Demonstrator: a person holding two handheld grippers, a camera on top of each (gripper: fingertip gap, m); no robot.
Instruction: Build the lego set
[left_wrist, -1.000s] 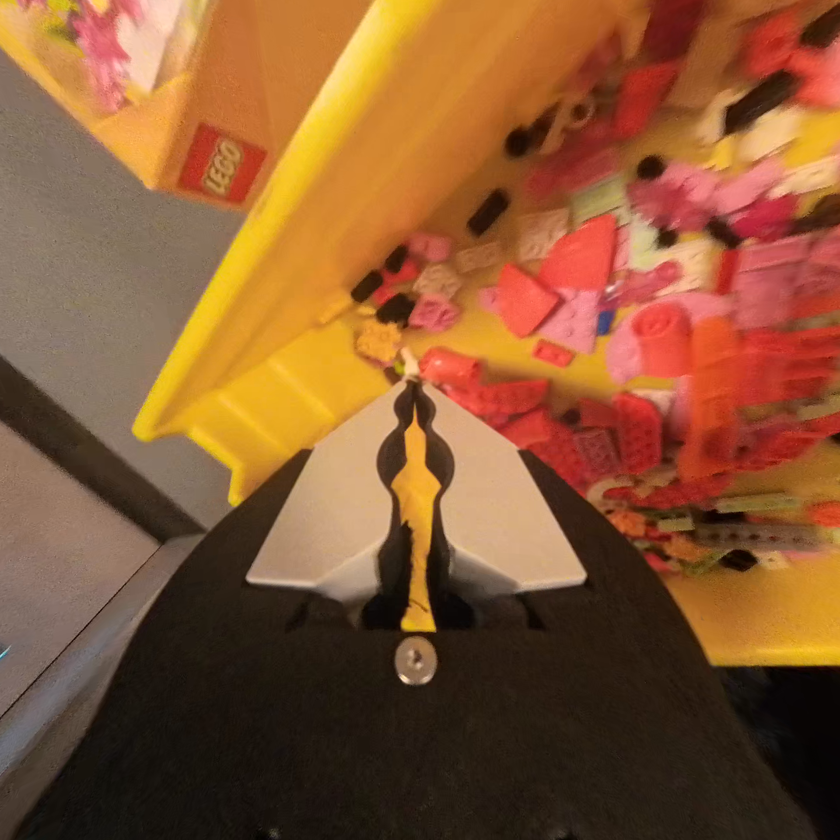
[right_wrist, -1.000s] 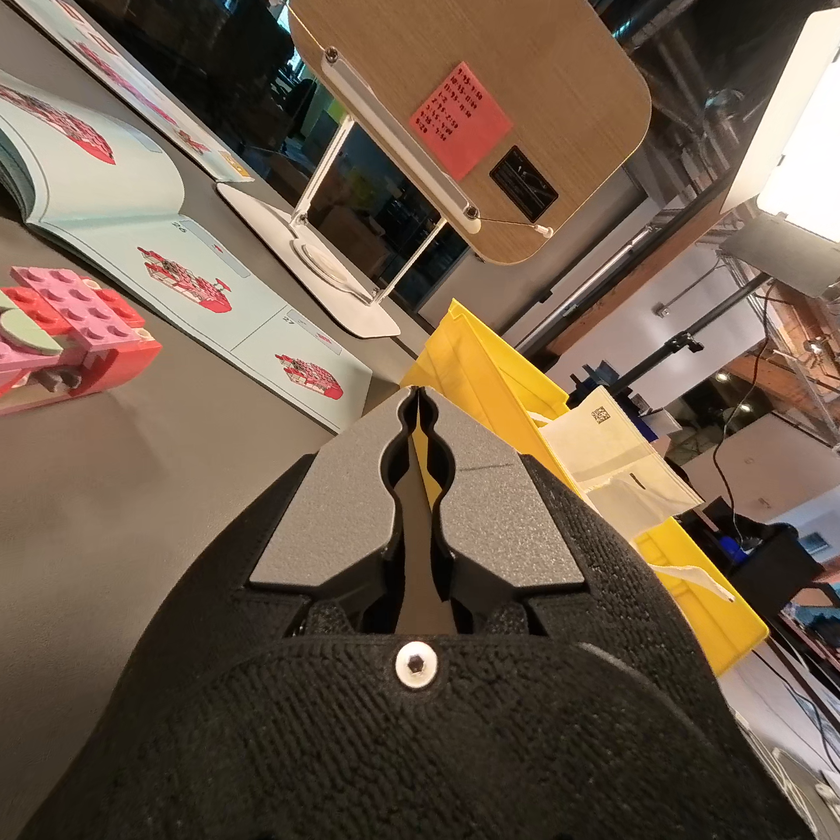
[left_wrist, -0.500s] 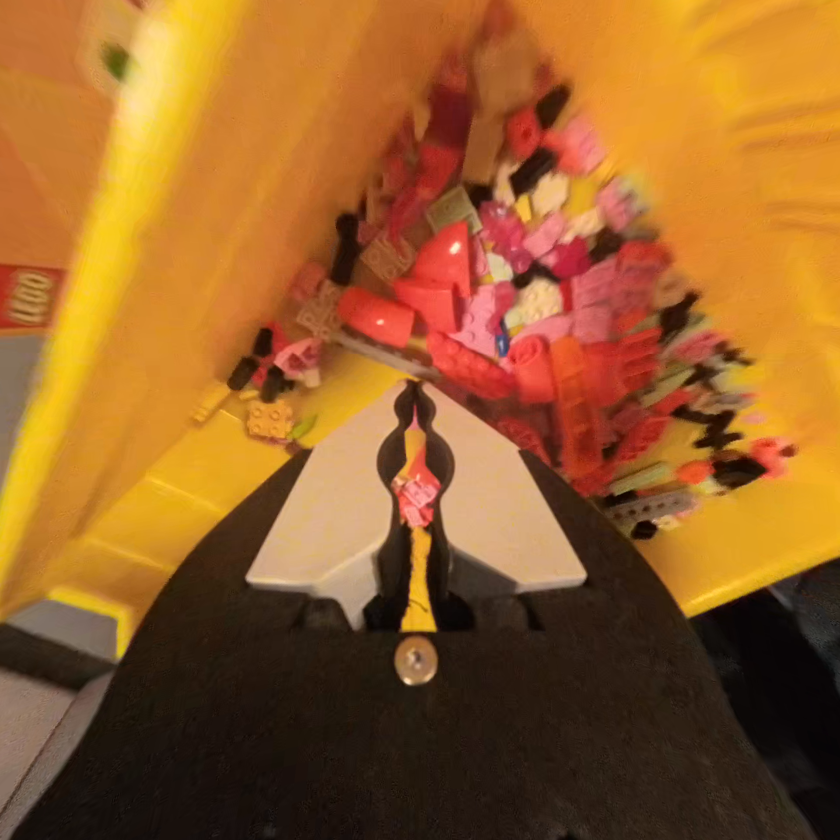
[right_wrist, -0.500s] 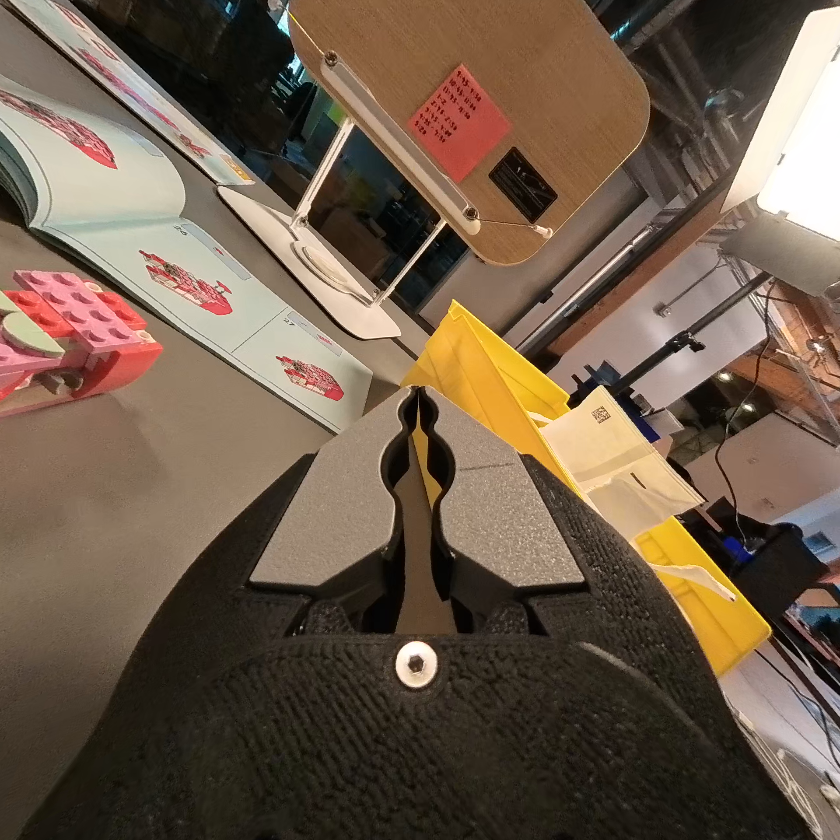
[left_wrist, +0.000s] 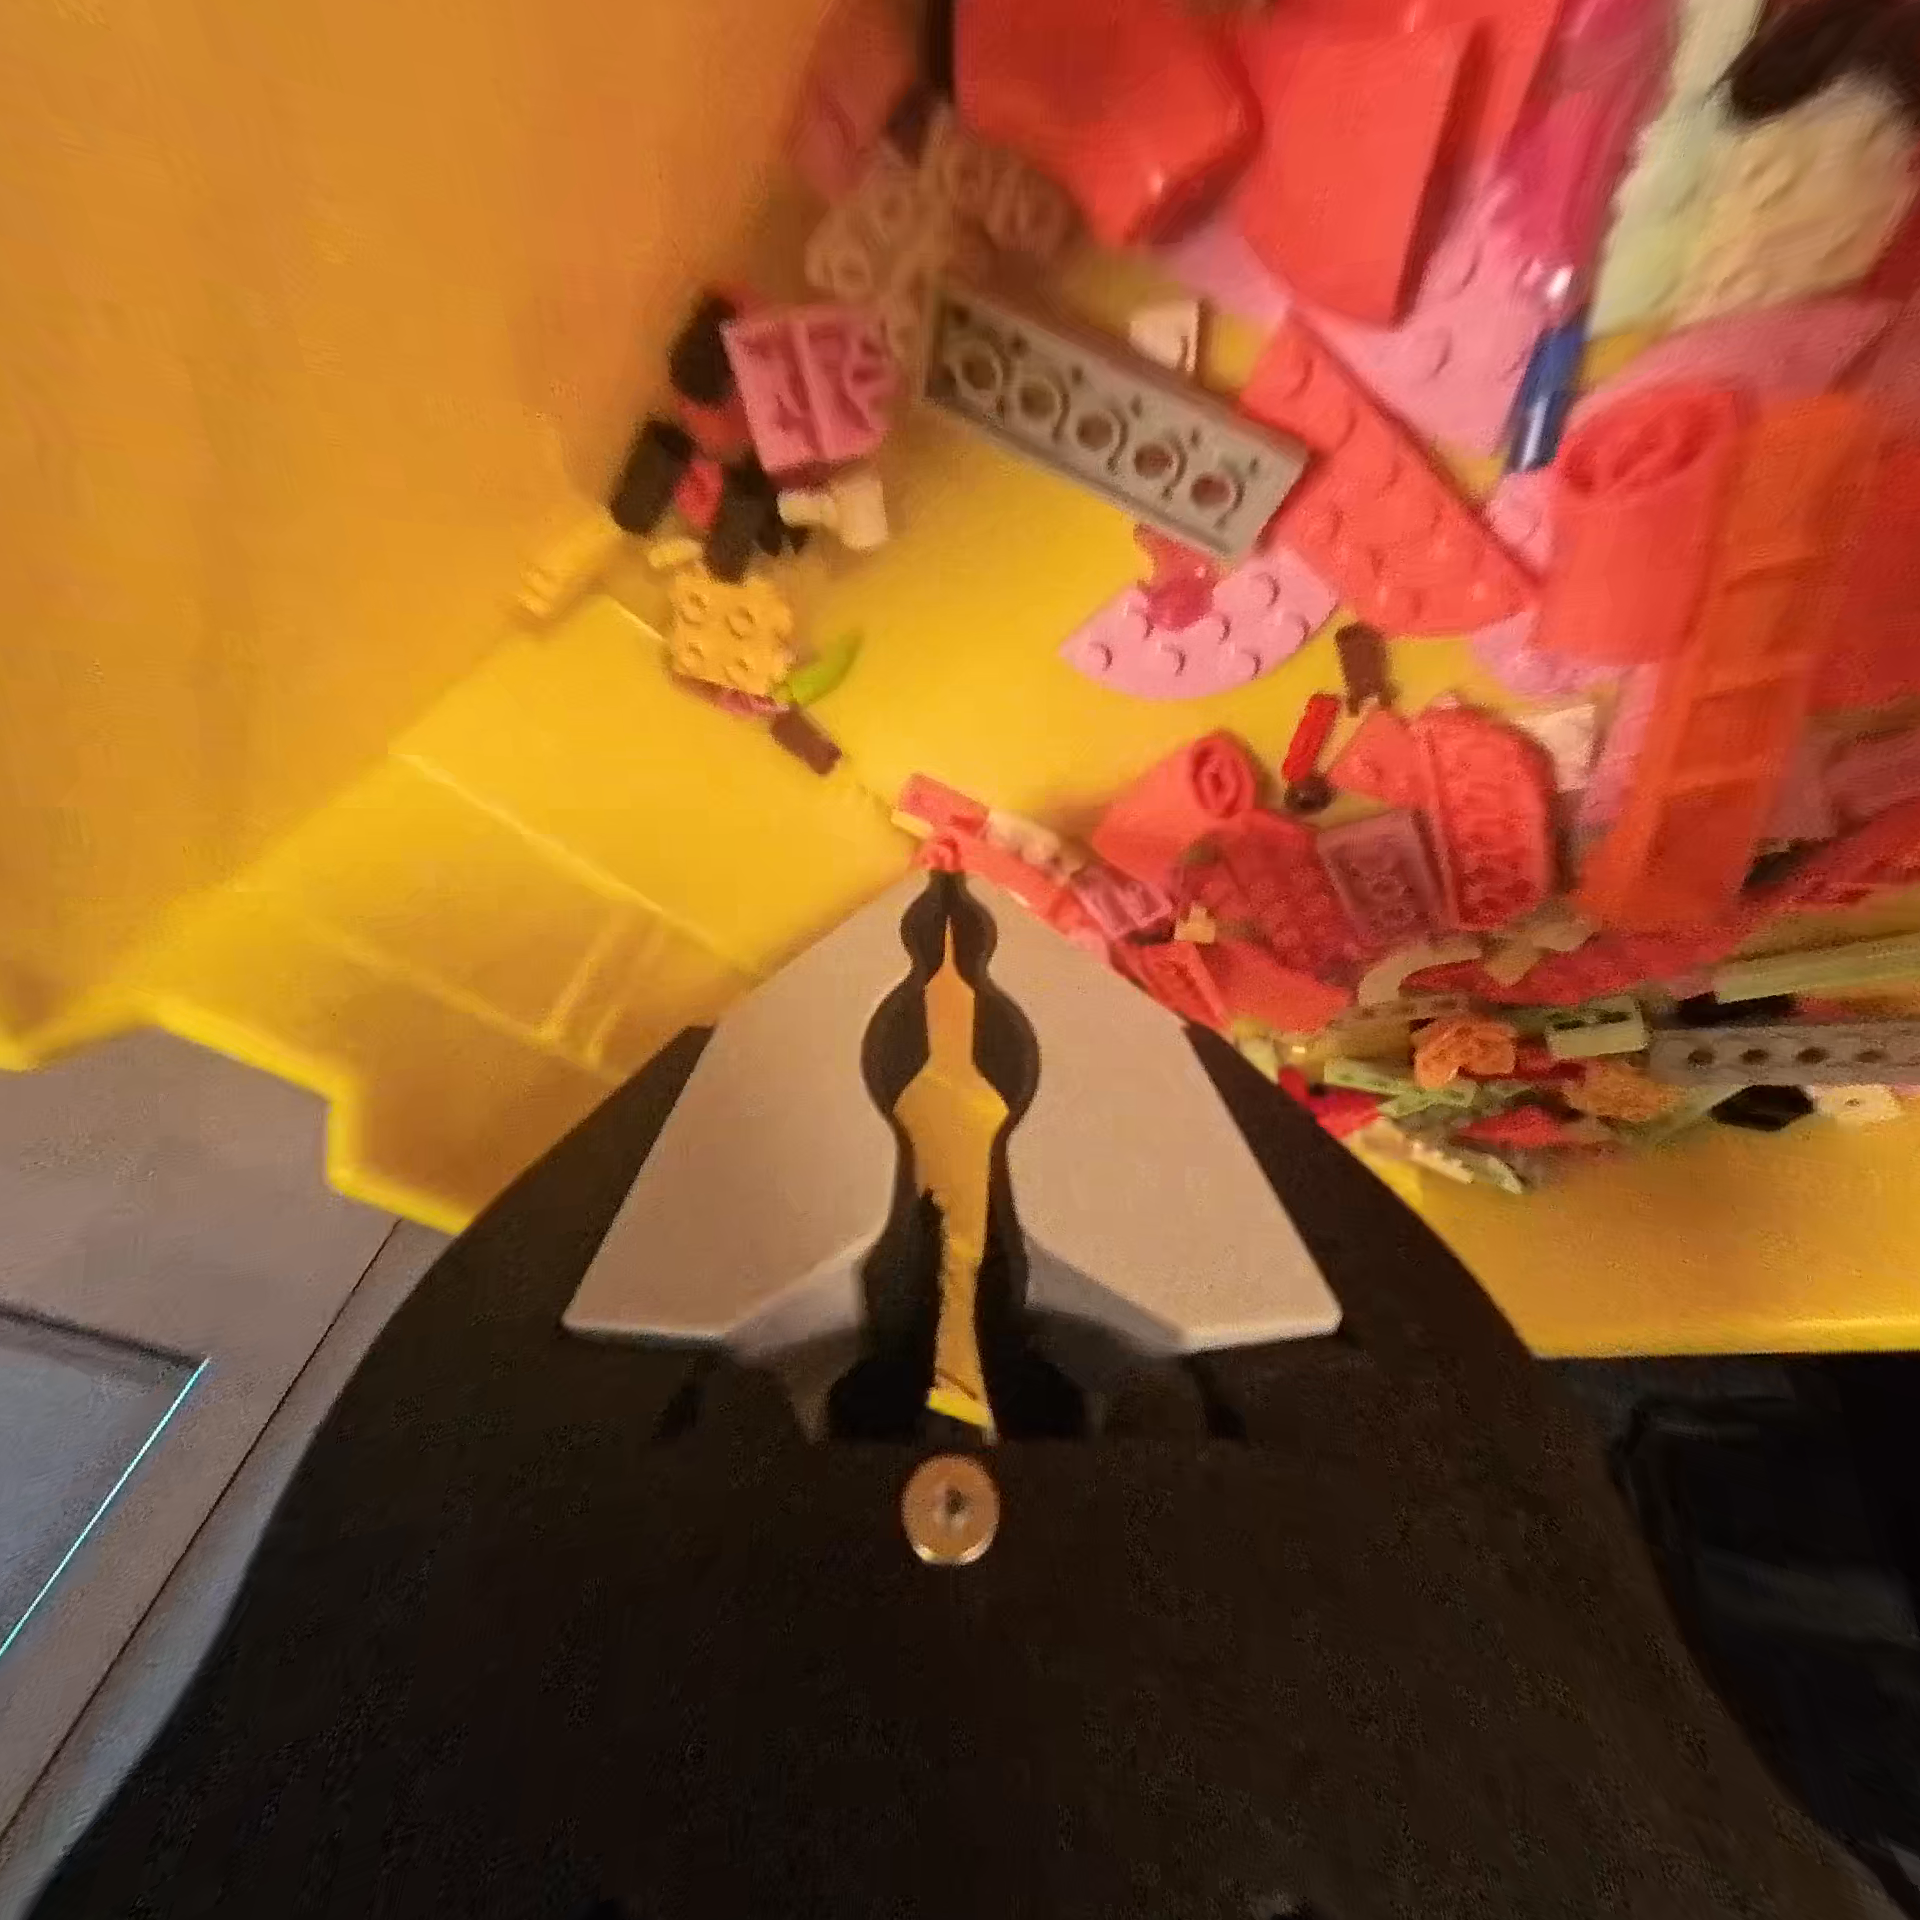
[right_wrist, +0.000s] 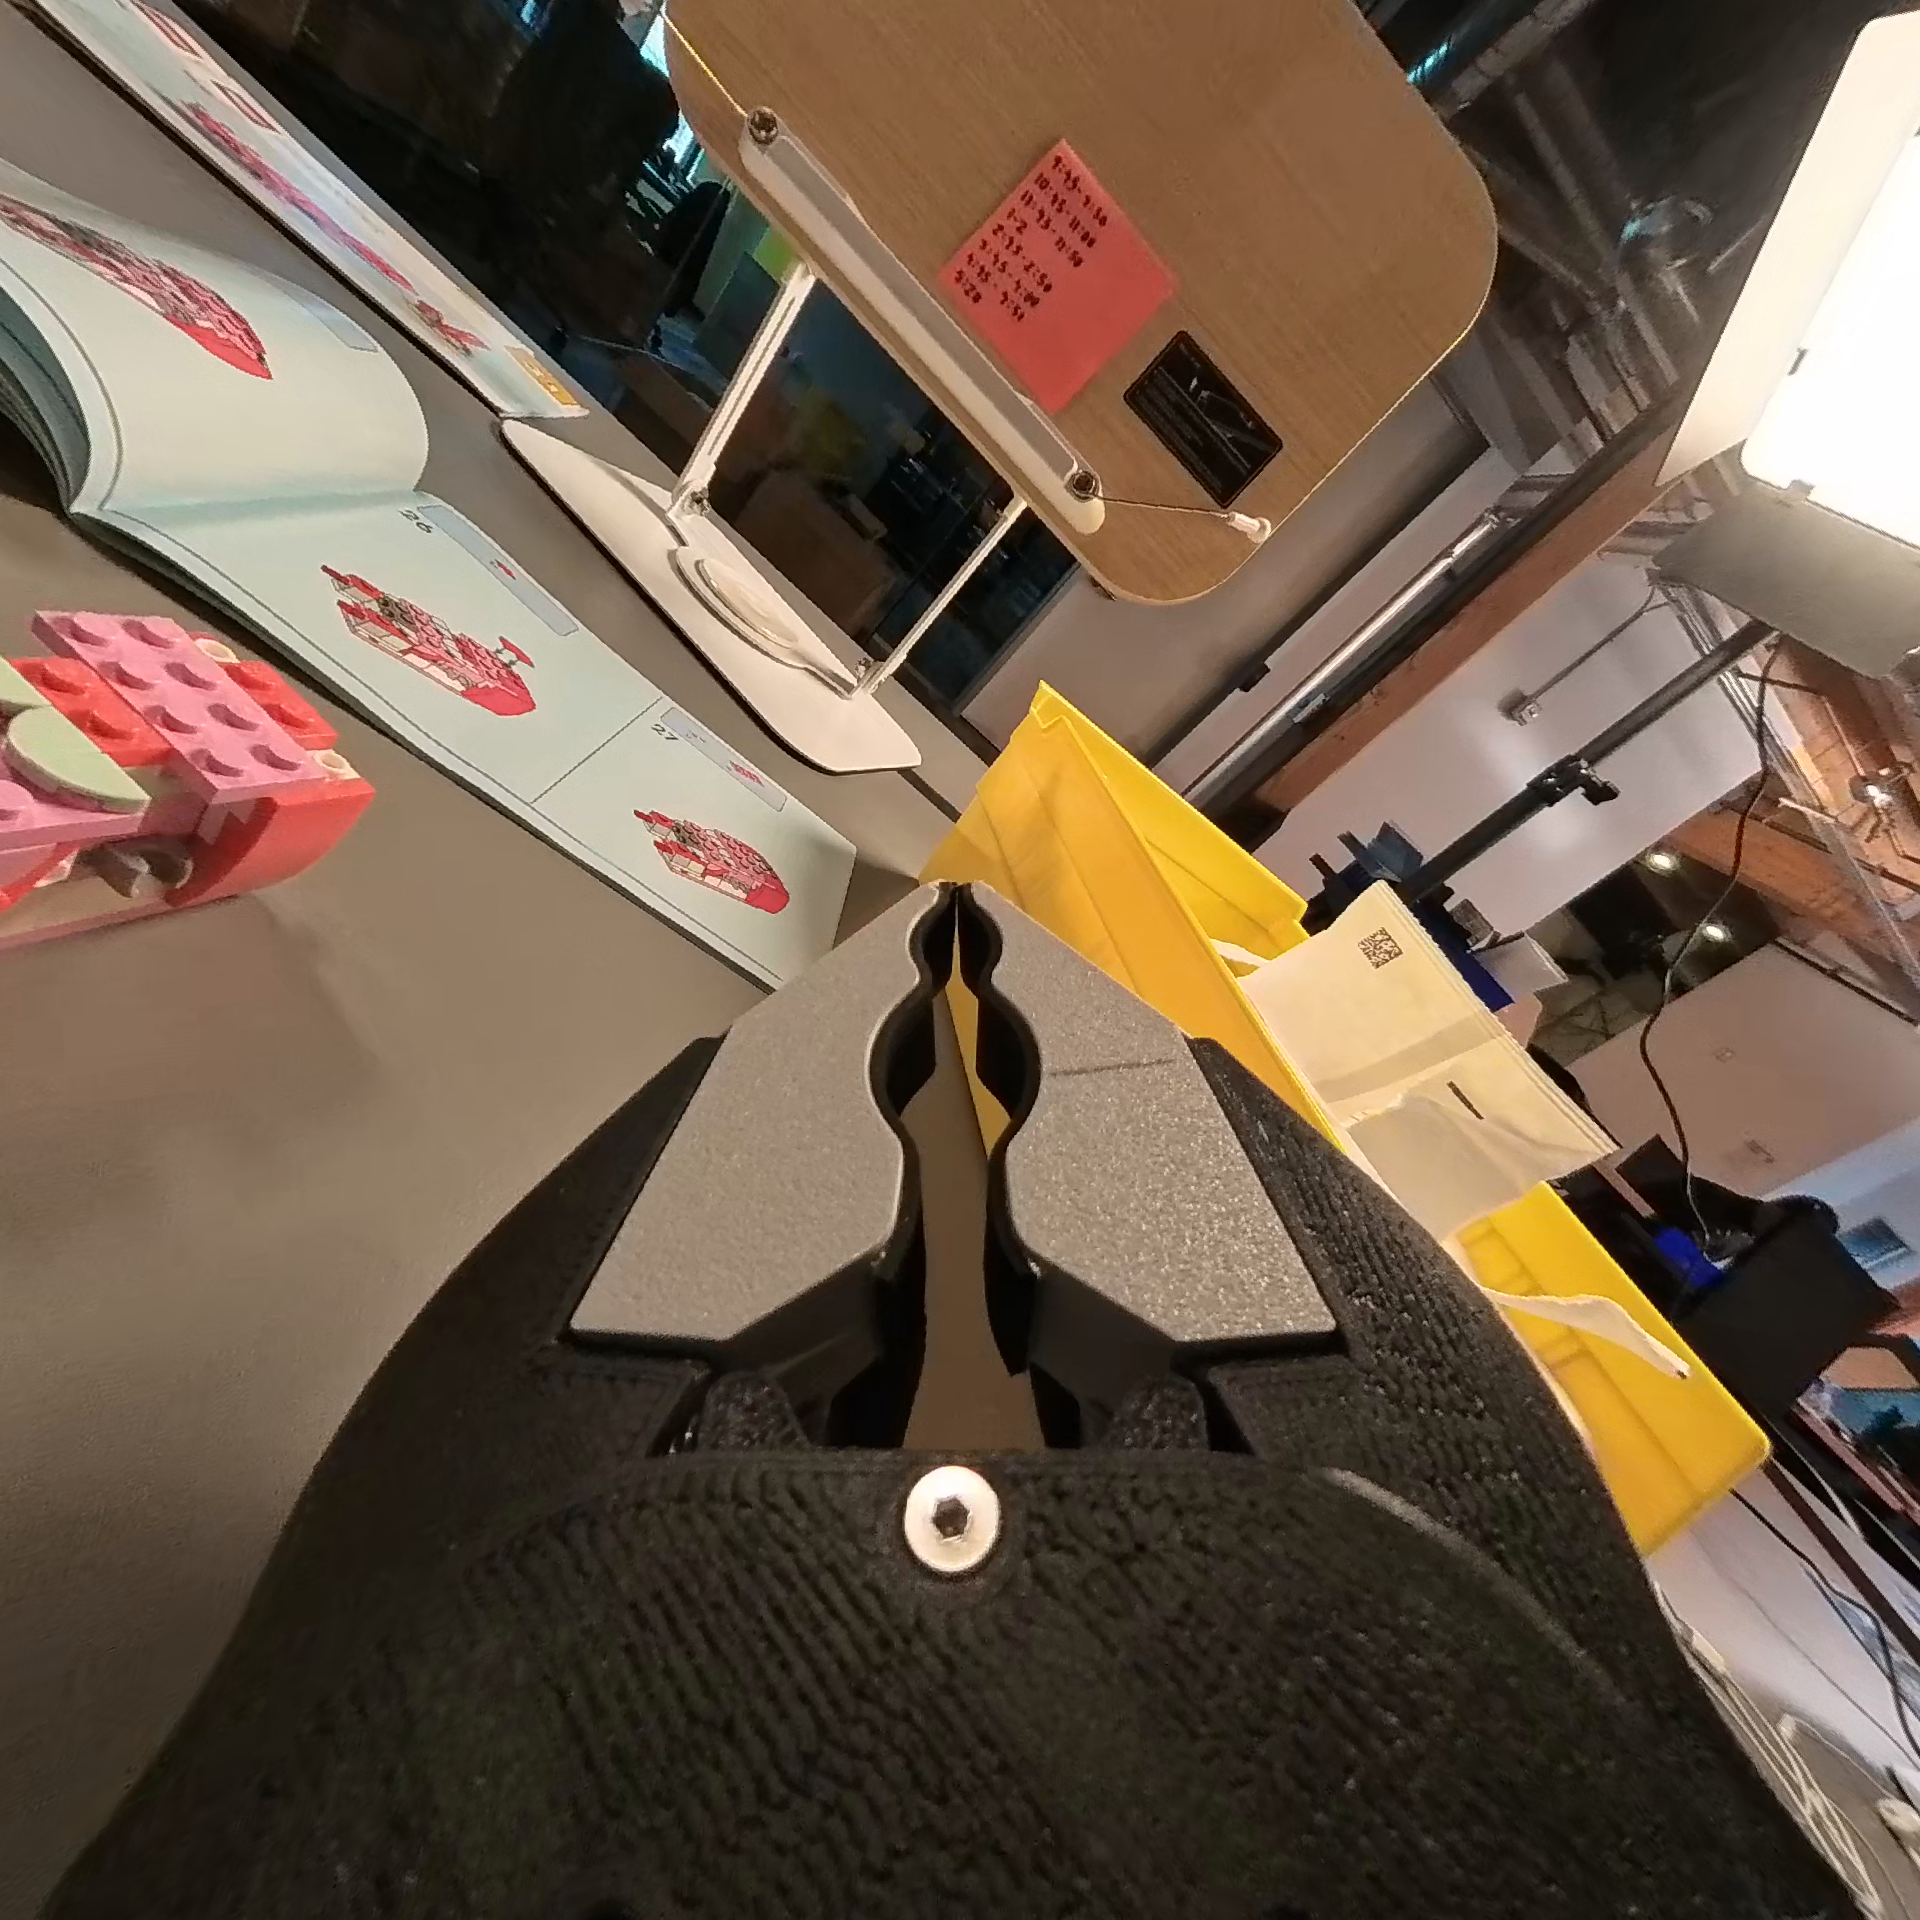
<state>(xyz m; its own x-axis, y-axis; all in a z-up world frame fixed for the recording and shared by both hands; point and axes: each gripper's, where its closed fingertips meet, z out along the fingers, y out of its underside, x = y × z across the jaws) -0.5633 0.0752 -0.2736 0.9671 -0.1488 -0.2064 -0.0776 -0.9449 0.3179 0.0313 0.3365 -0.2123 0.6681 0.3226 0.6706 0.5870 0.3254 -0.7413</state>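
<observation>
My left claw (left_wrist: 948, 902) is clenched, its tips just at small coral bricks (left_wrist: 940, 821) inside the yellow bin (left_wrist: 312, 364). My right claw (right_wrist: 956, 902) is clenched with nothing in it, above the table (right_wrist: 260, 1091), near the brick model (right_wrist: 177, 748).

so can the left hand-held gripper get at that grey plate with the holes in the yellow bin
Probably yes. The left hand-held gripper is already inside the yellow bin, and the grey plate lies on top, ahead and to the right, with bare bin floor between. Its jaws are shut, so they would need opening first.
</observation>
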